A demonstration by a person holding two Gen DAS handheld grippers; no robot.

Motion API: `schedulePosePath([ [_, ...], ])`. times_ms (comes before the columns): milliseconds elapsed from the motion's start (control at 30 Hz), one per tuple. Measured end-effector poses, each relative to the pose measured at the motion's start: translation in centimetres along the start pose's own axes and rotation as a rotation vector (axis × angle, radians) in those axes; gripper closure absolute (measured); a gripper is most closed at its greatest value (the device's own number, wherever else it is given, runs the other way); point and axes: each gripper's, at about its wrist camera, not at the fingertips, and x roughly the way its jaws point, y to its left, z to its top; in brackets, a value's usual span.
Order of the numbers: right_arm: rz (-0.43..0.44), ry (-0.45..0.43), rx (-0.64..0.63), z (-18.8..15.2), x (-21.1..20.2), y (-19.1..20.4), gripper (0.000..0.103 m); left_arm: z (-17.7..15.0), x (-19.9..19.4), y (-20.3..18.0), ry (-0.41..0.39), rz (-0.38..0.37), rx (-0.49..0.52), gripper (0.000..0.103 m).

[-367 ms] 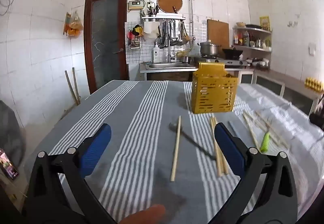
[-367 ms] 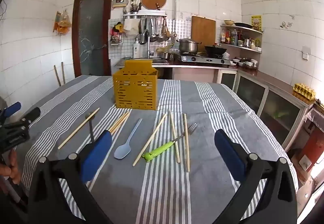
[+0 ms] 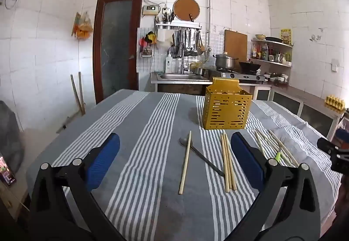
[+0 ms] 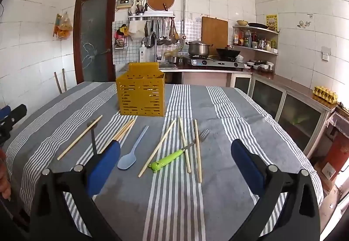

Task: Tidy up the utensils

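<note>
The left tool [image 3: 175,161] hangs released above the striped desk [image 3: 139,153], blue pads wide apart, gripping nothing. Between its pads a single chopstick [image 3: 185,162] lies with its long axis running from 6 to 12 o'clock, crossing a dark metal spoon [image 3: 200,157] whose bowl points to 11 o'clock. A pair of chopsticks [image 3: 228,162] lies just right of them, also pointing to 12.

The right tool [image 4: 175,161] is likewise released and empty. Ahead of it lie a pale blue spoon [image 4: 130,153], bowl toward 7 o'clock, and a green-handled fork [image 4: 174,157], tines toward 1 o'clock. Three loose chopsticks [image 4: 197,150] surround the fork, making six in all.

One yellow slotted utensil holder [image 4: 141,97] stands upright at 11 o'clock, beyond the utensils. No writing on the utensils or the holder is readable.
</note>
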Motion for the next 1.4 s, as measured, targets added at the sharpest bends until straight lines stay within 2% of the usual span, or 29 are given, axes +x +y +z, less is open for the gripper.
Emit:
schedulePosePath([
  [300, 0.029, -0.007, 0.026, 0.0, -0.5, 0.0, 0.004, -0.2, -0.1, 1.4, 0.004, 0.013, -0.048, 0.005],
  [400, 0.011, -0.019, 0.012, 0.0, -0.6, 0.4, 0.004, -0.3, 0.0, 1.7, 0.019, 0.010, -0.062, 0.005],
  [767, 0.039, 0.006, -0.010, -0.3, -0.2, 0.8, 0.004, -0.3, -0.1, 2.1, 0.023, 0.036, -0.063, 0.005],
  [1400, 0.020, 0.011, -0.009, -0.4, 0.1, 0.3, 0.004, -0.3, -0.2, 1.8, 0.022, 0.033, -0.052, 0.005],
])
